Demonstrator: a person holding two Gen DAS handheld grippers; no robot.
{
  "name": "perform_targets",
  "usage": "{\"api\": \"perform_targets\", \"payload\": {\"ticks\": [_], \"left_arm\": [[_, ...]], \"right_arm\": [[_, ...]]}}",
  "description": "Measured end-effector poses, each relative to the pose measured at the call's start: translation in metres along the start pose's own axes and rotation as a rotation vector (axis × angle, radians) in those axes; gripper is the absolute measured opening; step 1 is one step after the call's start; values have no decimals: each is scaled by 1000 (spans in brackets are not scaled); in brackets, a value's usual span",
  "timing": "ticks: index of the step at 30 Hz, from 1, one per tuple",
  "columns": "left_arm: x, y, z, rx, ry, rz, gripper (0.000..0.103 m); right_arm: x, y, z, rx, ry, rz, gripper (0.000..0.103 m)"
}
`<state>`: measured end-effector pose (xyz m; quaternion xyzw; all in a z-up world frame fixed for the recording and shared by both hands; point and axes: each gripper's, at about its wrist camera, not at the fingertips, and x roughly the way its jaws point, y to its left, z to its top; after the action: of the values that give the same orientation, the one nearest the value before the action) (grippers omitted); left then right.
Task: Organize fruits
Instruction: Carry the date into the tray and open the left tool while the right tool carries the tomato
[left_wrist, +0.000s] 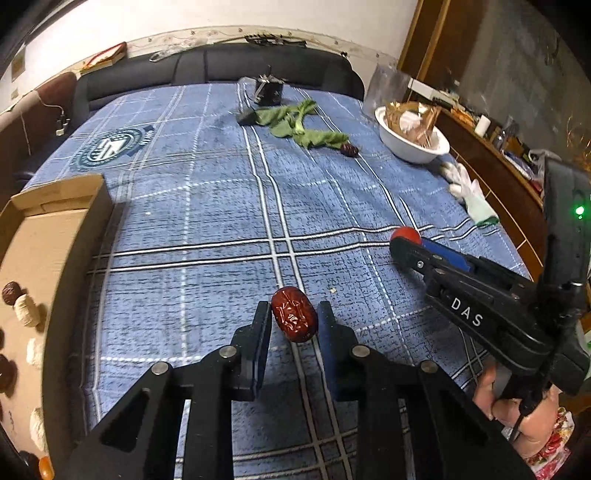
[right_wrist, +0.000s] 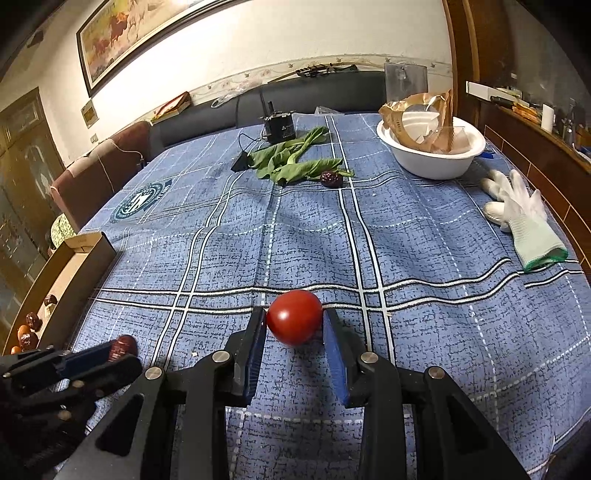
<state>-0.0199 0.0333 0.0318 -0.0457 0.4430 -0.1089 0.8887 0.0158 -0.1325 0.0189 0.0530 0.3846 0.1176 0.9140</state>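
Red date between left claw fingers | tomato between right claw

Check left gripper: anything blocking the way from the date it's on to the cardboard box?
Nothing visible. The red date sits between the left gripper fingers; only bare blue cloth lies between it and the cardboard box to the left.
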Motion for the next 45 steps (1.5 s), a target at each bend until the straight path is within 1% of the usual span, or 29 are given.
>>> {"api": "perform_targets", "payload": {"ticks": [6,12,14,16,19,25,29,33,35,39,45], "left_arm": [[-19,14,-6,-34,-29,30,24],[-44,41,-14,-97,-64,61,24],[-56,53,-17,-115,-81,84,24],[-71,72,-21,-143,-107,121,24],[-89,100,-29,-199,-128,164,24],[-108,154,-48,-319,-129,225,24],[-112,176,-58,-350,-111,273,24],[-111,190,-66,-372,-88,286,24],[-108,197,-69,-384,-79,283,24],[-104,207,-71,-400,-70,276,24],[-98,217,-72,-426,-61,250,24]], "right_arm": [[-3,-1,-1,11,-9,0,33],[-4,5,-2,-8,-21,-19,33],[-7,10,-3,-21,-21,-28,33],[-13,20,-3,-34,-22,-12,34],[-23,41,-3,-63,-23,27,34],[-38,102,3,-151,-24,139,34],[-38,147,9,-200,0,236,34],[-26,190,10,-244,54,330,35],[-19,208,9,-272,71,349,35],[-1,246,10,-350,95,351,35],[24,276,14,-406,126,337,35]]}}
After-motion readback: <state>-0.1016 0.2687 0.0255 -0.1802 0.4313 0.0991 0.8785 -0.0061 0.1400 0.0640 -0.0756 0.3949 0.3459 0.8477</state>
